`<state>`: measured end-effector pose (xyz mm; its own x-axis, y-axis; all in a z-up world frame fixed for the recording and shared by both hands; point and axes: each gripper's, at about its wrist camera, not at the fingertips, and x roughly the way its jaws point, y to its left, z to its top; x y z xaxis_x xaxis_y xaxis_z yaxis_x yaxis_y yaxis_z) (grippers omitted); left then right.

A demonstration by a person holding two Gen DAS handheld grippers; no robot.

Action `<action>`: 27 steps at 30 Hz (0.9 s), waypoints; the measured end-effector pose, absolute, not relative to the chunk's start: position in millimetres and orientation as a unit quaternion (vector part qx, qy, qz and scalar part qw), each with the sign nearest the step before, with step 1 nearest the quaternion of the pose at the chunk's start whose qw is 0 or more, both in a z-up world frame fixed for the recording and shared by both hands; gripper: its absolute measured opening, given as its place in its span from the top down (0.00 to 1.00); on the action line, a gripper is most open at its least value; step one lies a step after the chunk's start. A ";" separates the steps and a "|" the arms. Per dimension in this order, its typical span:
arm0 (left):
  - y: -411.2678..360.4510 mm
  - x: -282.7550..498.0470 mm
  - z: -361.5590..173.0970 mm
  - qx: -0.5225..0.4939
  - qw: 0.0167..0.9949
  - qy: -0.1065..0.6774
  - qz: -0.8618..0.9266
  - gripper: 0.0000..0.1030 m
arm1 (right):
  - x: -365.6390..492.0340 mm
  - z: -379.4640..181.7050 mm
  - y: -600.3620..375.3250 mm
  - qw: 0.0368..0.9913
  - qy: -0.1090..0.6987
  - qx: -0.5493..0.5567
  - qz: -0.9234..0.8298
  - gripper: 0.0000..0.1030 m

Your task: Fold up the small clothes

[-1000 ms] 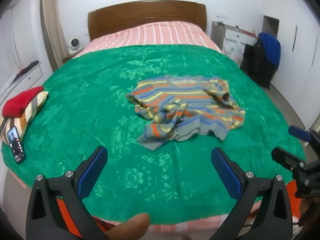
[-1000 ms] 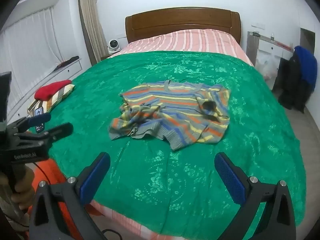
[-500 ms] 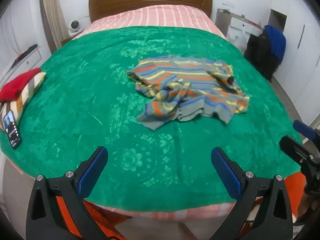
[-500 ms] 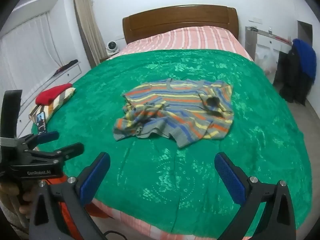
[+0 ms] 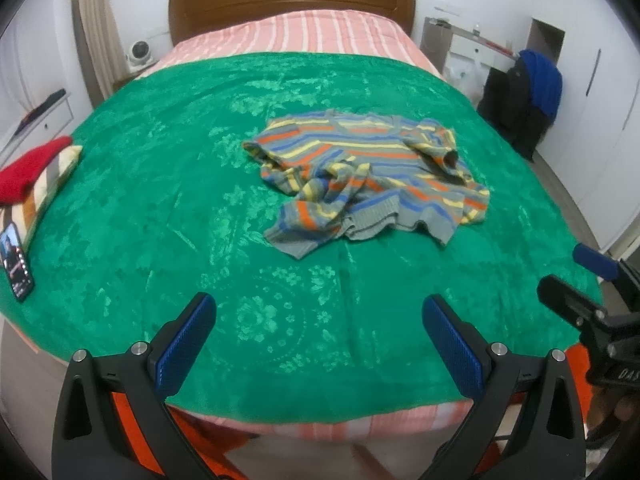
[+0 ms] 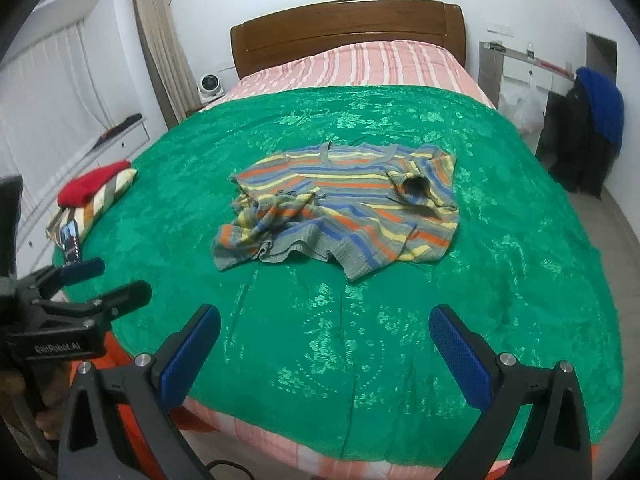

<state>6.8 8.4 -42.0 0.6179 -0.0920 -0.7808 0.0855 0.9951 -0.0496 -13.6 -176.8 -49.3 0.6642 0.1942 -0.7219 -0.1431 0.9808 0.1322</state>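
A small striped sweater (image 5: 368, 176), grey with orange, blue and yellow bands, lies crumpled in the middle of the green bedspread (image 5: 160, 184). It also shows in the right wrist view (image 6: 340, 212), with one sleeve bunched over its left side. My left gripper (image 5: 316, 312) is open and empty, above the foot edge of the bed, well short of the sweater. My right gripper (image 6: 324, 324) is open and empty, also near the foot edge. Each gripper shows at the edge of the other's view.
A folded pile with a red item on top (image 5: 28, 176) and a phone (image 5: 16, 260) lie at the bed's left edge. A wooden headboard (image 5: 292, 0) stands behind. Dark and blue clothes (image 5: 528, 96) hang at the right. Drawers (image 6: 100, 136) line the left wall.
Both views have lifted and come slightly closer over the foot of the bed. The sweater has not moved. Both grippers stay open.
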 end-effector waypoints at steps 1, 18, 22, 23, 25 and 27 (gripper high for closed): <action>8.1 7.2 -42.3 -0.001 0.899 0.435 -0.046 0.00 | -13.6 -49.7 -176.0 0.911 0.400 0.029 0.093 0.00; 9.6 4.7 -43.7 0.003 0.901 0.431 -0.039 0.00 | -15.6 -54.7 -171.9 0.908 0.407 0.021 0.093 0.00; 10.0 3.9 -44.8 0.002 0.901 0.432 -0.038 0.00 | -15.4 -56.8 -172.4 0.907 0.411 0.021 0.093 0.00; 10.1 3.9 -45.0 0.001 0.901 0.432 -0.038 0.00 | -15.8 -56.8 -172.2 0.907 0.411 0.021 0.093 0.00; 10.1 4.1 -45.3 0.001 0.901 0.433 -0.039 0.00 | -15.7 -56.1 -172.1 0.907 0.411 0.020 0.093 0.00; 10.5 3.7 -45.4 0.000 0.900 0.434 -0.039 0.00 | -15.7 -56.1 -172.1 0.907 0.410 0.019 0.093 0.00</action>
